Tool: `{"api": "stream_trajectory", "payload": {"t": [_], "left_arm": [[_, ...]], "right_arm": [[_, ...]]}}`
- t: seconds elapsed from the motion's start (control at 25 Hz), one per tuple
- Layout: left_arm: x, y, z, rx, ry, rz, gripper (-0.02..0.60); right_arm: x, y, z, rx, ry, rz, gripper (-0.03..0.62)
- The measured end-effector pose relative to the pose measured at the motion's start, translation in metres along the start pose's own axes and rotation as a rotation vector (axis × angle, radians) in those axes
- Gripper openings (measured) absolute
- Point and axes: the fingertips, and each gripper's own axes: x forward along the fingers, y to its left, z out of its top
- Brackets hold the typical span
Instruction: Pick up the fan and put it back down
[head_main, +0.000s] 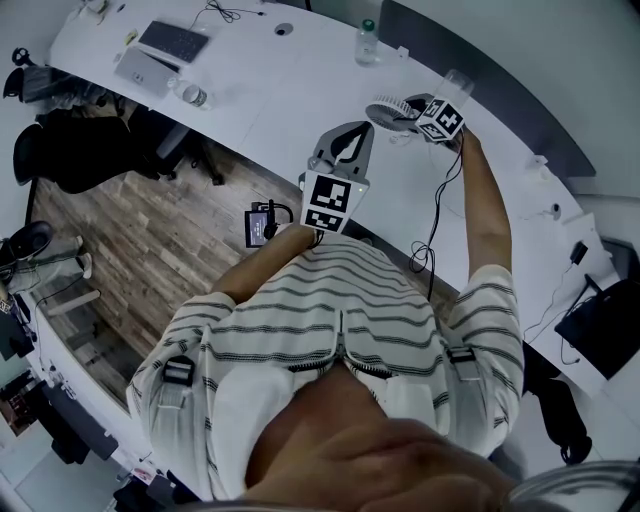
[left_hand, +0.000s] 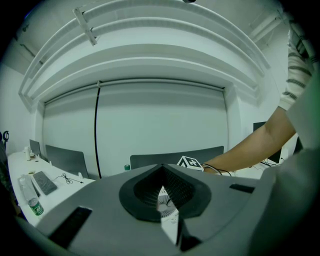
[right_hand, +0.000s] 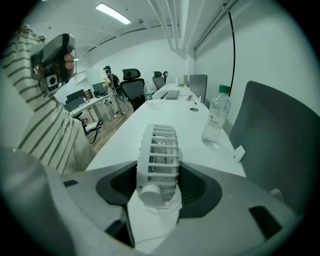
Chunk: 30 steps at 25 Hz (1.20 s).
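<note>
- Clearly, the right tongs (right_hand: 159, 184) were clenched on the fan (right_hand: 160, 145), one pad against each side of its white cage.
- The fan stood at the far right of the counter (head_main: 300, 80), at the end of the outstretched right arm; whether its base had left the surface could not be told.
- By my reading the grasp was made, while the lift and the setting down remained.
- The left tongs (head_main: 352, 135) were closed on nothing, held near the body.
- Counted: one fan, two tongs, one upright bottle (head_main: 367, 42), one lying bottle (head_main: 190, 94), and one keyboard (head_main: 173, 40) at the far left.
</note>
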Motion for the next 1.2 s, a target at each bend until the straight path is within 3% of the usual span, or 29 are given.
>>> {"api": "stream_trajectory", "payload": {"t": [0.24,0.44,0.96,1.2], "left_arm": [[0.001,0.006,0.0,-0.007,-0.003,-0.003,0.006],[0.0,0.008,-0.002,-0.009,-0.004,-0.009,0.006],[-0.002,0.004,-0.001,-0.014,-0.007,-0.04,0.006],[-0.005,0.003,-0.002,-0.017,-0.006,-0.047,0.006]], "right_arm": [[0.001,-0.002,0.002,0.034,-0.027,-0.018,0.232],[-0.001,-0.004,0.001,0.125,-0.1,-0.051,0.227],[-0.008,-0.003,0.002,0.326,-0.243,-0.248,0.225],[-0.021,0.005,0.005,0.427,-0.337,-0.285,0.225]]}}
